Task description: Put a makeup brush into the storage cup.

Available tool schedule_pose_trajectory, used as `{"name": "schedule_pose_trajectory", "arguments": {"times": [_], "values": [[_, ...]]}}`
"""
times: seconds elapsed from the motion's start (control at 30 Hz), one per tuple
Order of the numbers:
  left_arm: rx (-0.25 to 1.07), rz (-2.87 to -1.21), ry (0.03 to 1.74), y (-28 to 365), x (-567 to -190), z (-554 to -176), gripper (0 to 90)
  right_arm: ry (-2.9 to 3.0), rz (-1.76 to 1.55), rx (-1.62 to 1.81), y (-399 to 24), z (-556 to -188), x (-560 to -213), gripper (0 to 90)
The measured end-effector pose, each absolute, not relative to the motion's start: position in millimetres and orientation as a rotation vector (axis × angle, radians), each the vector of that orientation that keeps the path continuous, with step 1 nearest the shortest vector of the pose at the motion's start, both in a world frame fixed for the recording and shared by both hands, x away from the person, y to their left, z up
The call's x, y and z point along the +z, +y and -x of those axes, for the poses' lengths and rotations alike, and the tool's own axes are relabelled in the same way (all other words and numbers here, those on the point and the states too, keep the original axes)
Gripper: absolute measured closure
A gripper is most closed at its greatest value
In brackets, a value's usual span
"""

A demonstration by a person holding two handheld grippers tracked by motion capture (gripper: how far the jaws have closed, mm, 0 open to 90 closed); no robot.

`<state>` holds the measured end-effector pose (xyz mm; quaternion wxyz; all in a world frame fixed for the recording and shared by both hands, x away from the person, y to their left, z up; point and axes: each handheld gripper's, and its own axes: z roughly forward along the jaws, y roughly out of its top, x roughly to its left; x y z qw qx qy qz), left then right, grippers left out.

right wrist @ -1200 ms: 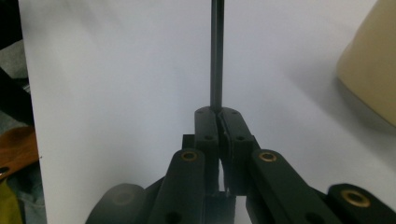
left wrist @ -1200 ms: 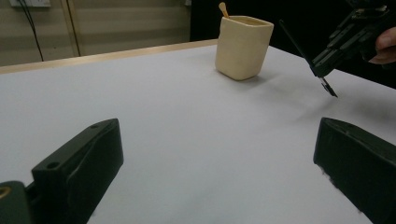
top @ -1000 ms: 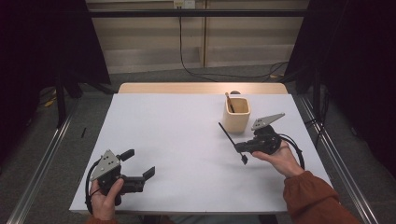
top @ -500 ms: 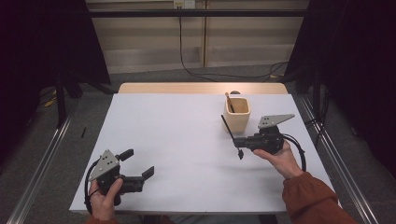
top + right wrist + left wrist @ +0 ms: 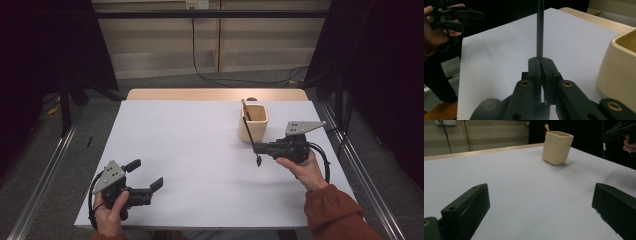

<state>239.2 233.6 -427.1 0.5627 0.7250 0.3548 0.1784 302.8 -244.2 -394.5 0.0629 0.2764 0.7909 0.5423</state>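
On the right side of the white tabletop (image 5: 200, 150), the right tool (image 5: 260, 148) is clamped tight on a thin black stick (image 5: 250, 137), its jaws pressed together around the shaft. In the high view the stick stands nearly upright, leaning a little: its upper end reaches up in front of the cream cup (image 5: 253, 123), and its lower end hangs just below the jaws, close above the tabletop. The right gripper view shows the same grip from behind, with the black stick (image 5: 539, 30) rising straight out of the closed jaws and the cream cup (image 5: 619, 72) just beside them on the right. A wooden stick (image 5: 245, 108) leans inside the cup, its rounded tip showing above the rim. The cup stands near the far right part of the tabletop, just beside the right tool. The left tool (image 5: 145, 187) rests low at the near left corner, well apart from the cup, with its jaws spread wide and nothing between them. From the left gripper view, the cup (image 5: 556, 147) stands far ahead on bare tabletop.
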Motion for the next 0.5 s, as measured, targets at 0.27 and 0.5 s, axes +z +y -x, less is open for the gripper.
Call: {"name": "schedule_pose_trajectory", "arguments": {"times": [0.27,0.5], "values": [[0.417,-1.705,0.825,234.6,-425.3,-238.0,1.4,2.412,-0.761,1.674,-234.3,-292.1,-388.0,86.3],[0.393,-1.709,0.785,230.8,-420.1,-236.1,1.4,2.447,-0.716,1.686,-228.6,-286.5,-384.5,86.3]]}}
